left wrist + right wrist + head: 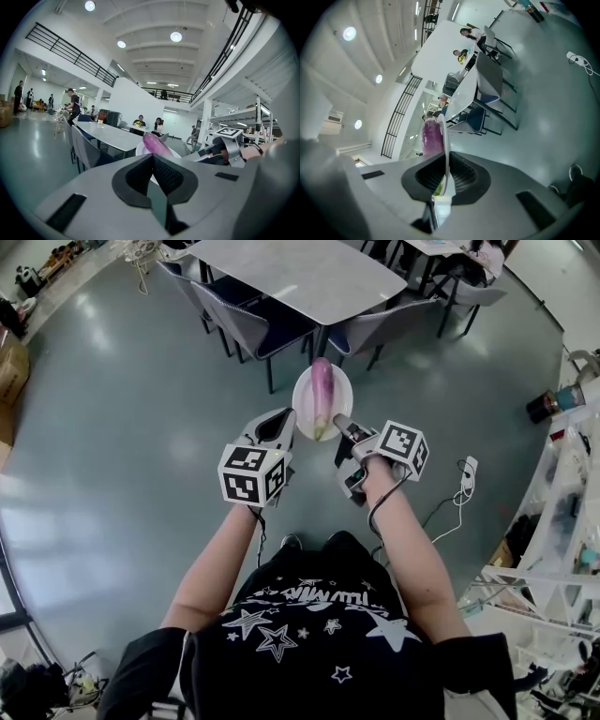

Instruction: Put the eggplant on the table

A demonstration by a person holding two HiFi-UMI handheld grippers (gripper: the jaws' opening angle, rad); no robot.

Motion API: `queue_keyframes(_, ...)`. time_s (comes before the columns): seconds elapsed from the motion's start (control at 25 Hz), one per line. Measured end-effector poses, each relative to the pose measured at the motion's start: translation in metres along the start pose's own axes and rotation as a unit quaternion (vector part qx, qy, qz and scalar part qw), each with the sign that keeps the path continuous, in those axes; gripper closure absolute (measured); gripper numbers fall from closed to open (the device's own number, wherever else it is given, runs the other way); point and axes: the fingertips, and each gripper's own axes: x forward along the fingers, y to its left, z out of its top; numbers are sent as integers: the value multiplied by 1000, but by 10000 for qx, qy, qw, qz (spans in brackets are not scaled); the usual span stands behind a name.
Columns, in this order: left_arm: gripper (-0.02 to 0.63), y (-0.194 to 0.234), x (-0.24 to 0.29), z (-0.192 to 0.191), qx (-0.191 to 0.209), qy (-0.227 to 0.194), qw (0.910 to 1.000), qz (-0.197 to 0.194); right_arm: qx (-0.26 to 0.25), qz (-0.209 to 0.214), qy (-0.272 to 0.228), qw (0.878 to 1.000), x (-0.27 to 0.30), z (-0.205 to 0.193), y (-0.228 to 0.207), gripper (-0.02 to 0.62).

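The pale purple eggplant (321,395) lies lengthwise on a white plate (344,397) — short of the grey table (300,277).

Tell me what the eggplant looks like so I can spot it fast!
Look over the shiny gray floor, just short of the big table, where the right gripper pinches the rim of a round white plate. The eggplant lies on that plate: long, glossy and purple, the only colourful thing there.

Head view looks down; both gripper views share the eggplant (321,397).
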Motion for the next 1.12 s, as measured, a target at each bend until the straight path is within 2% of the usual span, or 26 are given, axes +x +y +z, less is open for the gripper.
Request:
queue_keyframes(0.36,598,-1,1,2,-70,-7,10000,-34,18,84,74,9999,1,-4,6,572)
queue_keyframes(0.56,598,-1,5,-6,-83,5,10000,29,75,121,84,9999,5,0,-5,572)
queue_keyframes(0.88,598,12,31,-4,-124,52,9998,131,179,183,157,9995,27,23,-13,572)
queue_keyframes(1.12,598,25,65,10,-158,88,9996,208,272,170,152,9994,49,58,-17,572)
